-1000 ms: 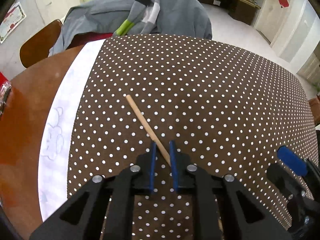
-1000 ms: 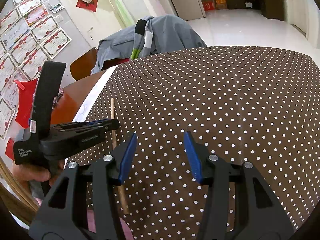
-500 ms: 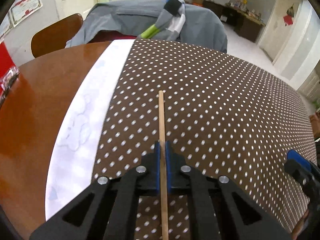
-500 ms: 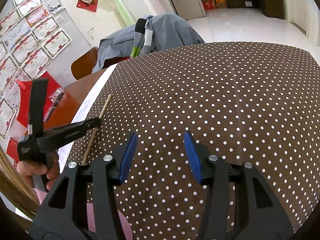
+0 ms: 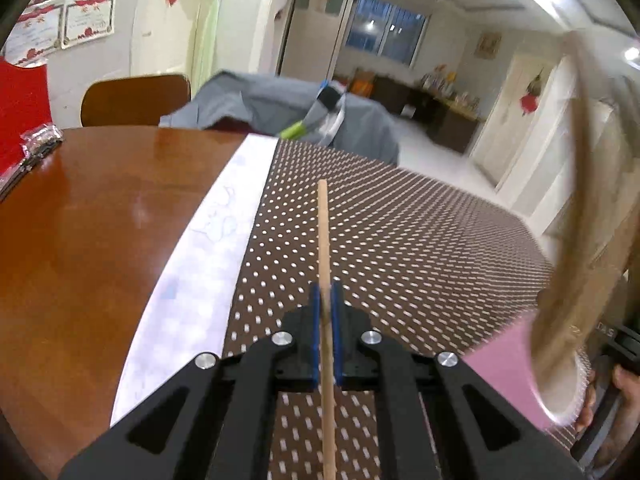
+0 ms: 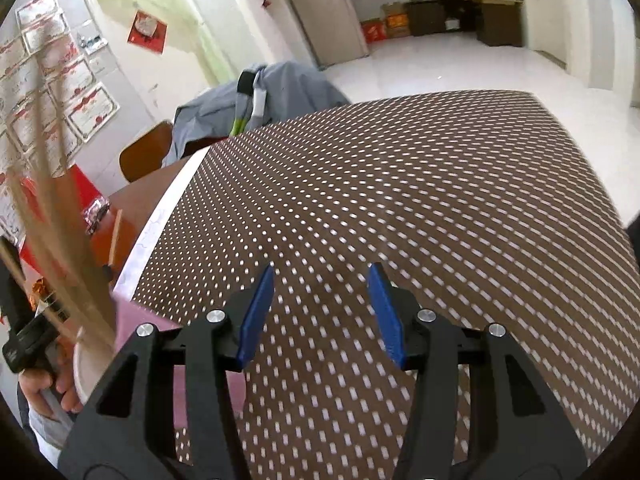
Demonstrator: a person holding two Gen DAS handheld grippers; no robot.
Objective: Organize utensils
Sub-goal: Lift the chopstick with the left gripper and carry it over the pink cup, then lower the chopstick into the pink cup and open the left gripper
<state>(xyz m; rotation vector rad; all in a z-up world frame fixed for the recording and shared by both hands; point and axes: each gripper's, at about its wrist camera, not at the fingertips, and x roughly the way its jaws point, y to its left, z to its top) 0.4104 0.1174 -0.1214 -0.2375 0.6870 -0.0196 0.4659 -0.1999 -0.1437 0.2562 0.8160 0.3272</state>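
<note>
no legible text in either view.
framed certificates (image 5: 86,20) on the wall carry print too small and blurred to read; faint pale letters on the black tool body (image 5: 608,332) at the right edge cannot be made out.

A single pale wooden chopstick (image 5: 325,280) sat pinched between the blue pads (image 5: 315,332) of the left gripper (image 5: 326,334), pointing straight ahead, raised above the dotted cloth. More chopsticks (image 5: 576,240), blurred tan streaks, stood bunched and leaning in a white cup (image 6: 86,364) at the near table edge, on something pink.
</note>
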